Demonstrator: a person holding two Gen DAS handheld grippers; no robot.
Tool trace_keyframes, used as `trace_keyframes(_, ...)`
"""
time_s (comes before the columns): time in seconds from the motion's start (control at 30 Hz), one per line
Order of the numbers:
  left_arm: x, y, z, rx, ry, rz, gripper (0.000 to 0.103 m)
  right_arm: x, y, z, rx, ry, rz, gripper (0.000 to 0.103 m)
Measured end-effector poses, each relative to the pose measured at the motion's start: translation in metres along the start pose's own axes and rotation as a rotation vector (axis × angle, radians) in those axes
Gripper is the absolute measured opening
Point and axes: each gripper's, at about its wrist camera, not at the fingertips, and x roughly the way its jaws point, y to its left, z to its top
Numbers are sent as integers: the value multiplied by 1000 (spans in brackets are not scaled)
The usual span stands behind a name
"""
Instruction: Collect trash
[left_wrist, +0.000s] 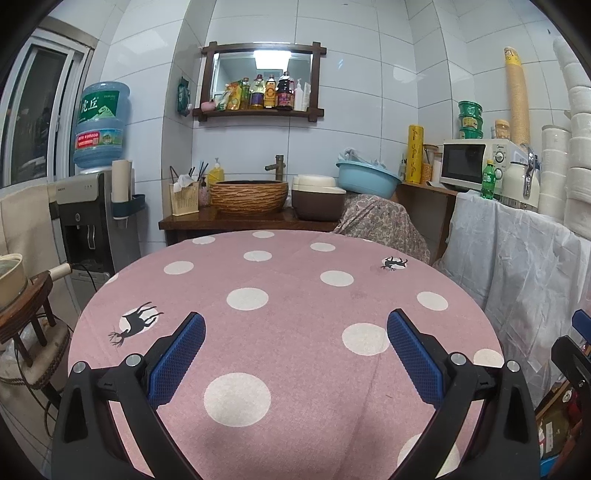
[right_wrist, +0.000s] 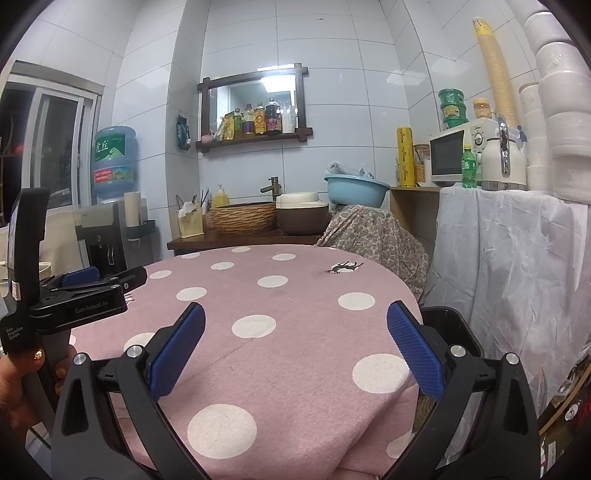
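- while both tools hang above it, the round table under a pink cloth with white polka dots and black deer prints (left_wrist: 295, 291) fills the lower half of both views, and its cloth shows as bare.
- the left gripper (left_wrist: 295, 325) has its blue-padded jaws spread wide apart over the cloth, holding nothing.
- the right gripper (right_wrist: 295, 317) also has its jaws wide apart and empty; the right wrist view shows the left gripper at the left edge, held in a hand (right_wrist: 22, 373).
- no piece of trash can be made out on the table; a black bin (right_wrist: 452, 328) stands just beside the table's right edge, its inside hidden.
- behind the table a dark wooden counter (left_wrist: 221, 221) carries a woven-pattern basin sink (left_wrist: 249, 195) with a brass tap (left_wrist: 277, 166).
- a light blue plastic basin (left_wrist: 365, 179) rests on something draped in paisley cloth.
- a wooden-framed mirror shelf (left_wrist: 262, 79) holding bottles hangs on the white tiled wall.
- a water dispenser with a blue jug (left_wrist: 99, 125) stands at the left.
- a white microwave (left_wrist: 476, 164) and a green bottle (left_wrist: 488, 180) sit at the right, above a white sheet.
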Motion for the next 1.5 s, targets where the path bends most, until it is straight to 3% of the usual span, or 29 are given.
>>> trace_keyframes(0.17, -6, -3, 2, 22, -33, 36, 98, 0, -2, 1, 2, -1, -3, 97)
trace_keyframes(0.27, -5, 0, 5, -2, -15, 12, 98, -1, -3, 1, 2, -3, -3, 97)
trace_keyframes(1.5, -2, -2, 10, 18, -6, 46, 98, 1, -6, 4, 8, -14, 13, 97)
